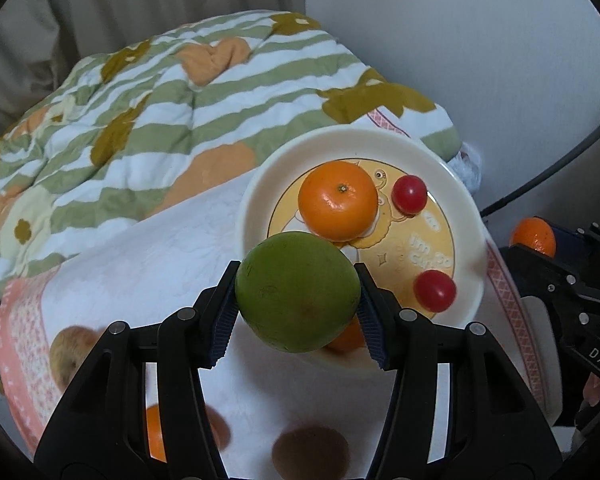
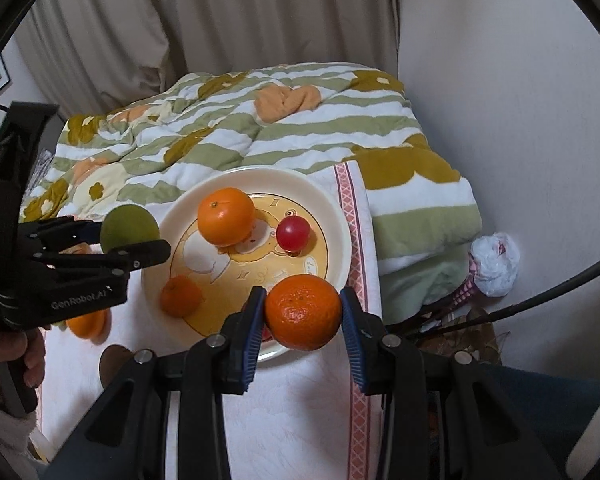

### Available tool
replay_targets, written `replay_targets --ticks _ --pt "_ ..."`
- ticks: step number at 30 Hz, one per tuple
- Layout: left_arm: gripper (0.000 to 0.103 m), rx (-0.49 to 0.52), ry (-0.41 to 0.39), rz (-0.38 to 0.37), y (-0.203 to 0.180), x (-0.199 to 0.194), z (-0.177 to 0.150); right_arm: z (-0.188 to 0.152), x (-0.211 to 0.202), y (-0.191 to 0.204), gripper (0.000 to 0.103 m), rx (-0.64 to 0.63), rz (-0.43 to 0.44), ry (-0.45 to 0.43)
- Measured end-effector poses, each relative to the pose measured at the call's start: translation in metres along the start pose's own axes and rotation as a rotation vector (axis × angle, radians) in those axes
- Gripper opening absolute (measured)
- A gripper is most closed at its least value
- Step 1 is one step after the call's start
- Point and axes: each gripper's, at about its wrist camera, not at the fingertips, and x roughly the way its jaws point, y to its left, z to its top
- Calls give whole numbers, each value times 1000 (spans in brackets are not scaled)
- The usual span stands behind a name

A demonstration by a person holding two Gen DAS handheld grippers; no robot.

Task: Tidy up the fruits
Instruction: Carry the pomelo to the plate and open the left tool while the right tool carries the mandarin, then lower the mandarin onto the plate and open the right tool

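The left gripper (image 1: 298, 300) has its jaws clenched on a green fruit (image 1: 297, 291), held above the plate (image 1: 256, 200) at its 7 o'clock rim. The right gripper (image 2: 303, 314) grasps a mandarin (image 2: 302, 311) over the plate's 5 o'clock edge. On the plate lie a large orange (image 1: 336, 199) near 12 o'clock, a cherry tomato (image 1: 409, 193) just beside it at 1 o'clock, and another tomato (image 1: 435, 291) toward 4 o'clock. A small mandarin (image 2: 180, 295) sits at the plate's 8 o'clock in the right wrist view. The plate rests on a white cloth (image 1: 148, 256).

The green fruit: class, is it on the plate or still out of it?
Out: the left gripper holds the green fruit beside the plate rim.
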Motion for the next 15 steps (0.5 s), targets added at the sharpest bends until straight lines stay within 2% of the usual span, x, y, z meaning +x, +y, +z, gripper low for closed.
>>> replay_targets --ticks 6,7,9,10,12,15 --pt "62 15 29 -9 4 14 2 1 9 0 34 25 -11 9" --pt "66 18 27 -10 4 14 2 0 10 0 34 29 -13 11" --pt "86 25 14 -22 2 11 5 0 11 -2 34 41 -18 12" --pt "102 28 0 -17 1 8 6 0 11 -3 34 47 -21 12" --pt "103 36 -36 -5 0 -3 8 0 11 -5 34 55 -23 12" --pt "103 37 -39 -2 1 -9 12 1 9 -6 34 65 -28 7"
